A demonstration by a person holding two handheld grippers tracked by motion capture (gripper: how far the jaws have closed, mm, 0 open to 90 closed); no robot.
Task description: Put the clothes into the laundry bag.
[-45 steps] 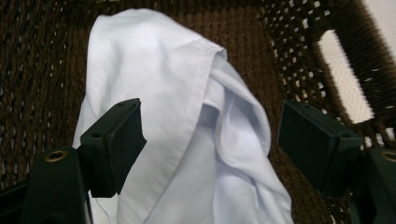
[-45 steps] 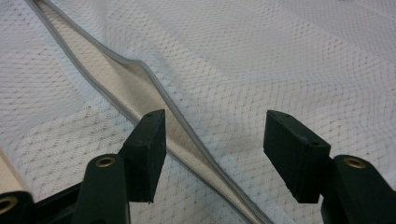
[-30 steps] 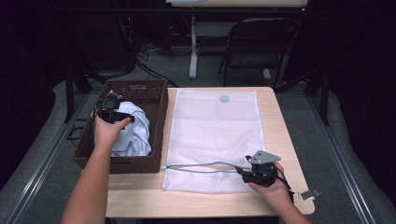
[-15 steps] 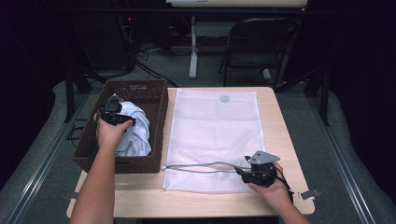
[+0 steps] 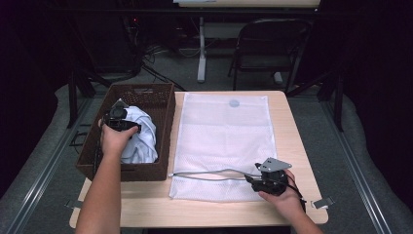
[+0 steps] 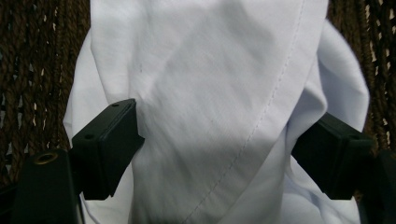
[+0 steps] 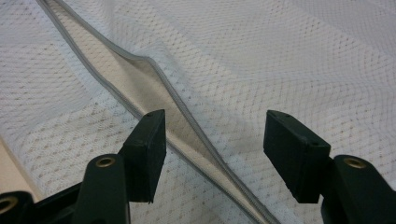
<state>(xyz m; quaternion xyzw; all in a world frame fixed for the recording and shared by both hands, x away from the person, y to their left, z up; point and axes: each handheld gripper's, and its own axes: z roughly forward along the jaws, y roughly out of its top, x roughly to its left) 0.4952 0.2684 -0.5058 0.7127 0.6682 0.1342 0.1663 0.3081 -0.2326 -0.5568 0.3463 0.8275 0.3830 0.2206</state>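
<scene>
A white cloth (image 5: 142, 141) lies bunched in a brown woven basket (image 5: 142, 89) at the table's left. My left gripper (image 5: 130, 126) is down in the basket on it. In the left gripper view its jaws (image 6: 224, 112) stand wide on either side of a fold of the cloth (image 6: 210, 56); they have just been opening further. A white mesh bag (image 5: 224, 131) lies flat on the table. My right gripper (image 5: 249, 179) rests at the bag's near edge, open. Its jaws (image 7: 215, 116) straddle the grey zipper edge (image 7: 140, 60), which gapes slightly.
The light wooden table (image 5: 292, 112) has bare strips right of the bag and along the near edge. The basket's wall (image 6: 28, 70) rises close around the cloth. A folding chair (image 5: 272, 44) and cables stand on the floor beyond the table.
My left hand has sunk a little lower onto the cloth in the basket. The right hand and the bag have stayed put.
</scene>
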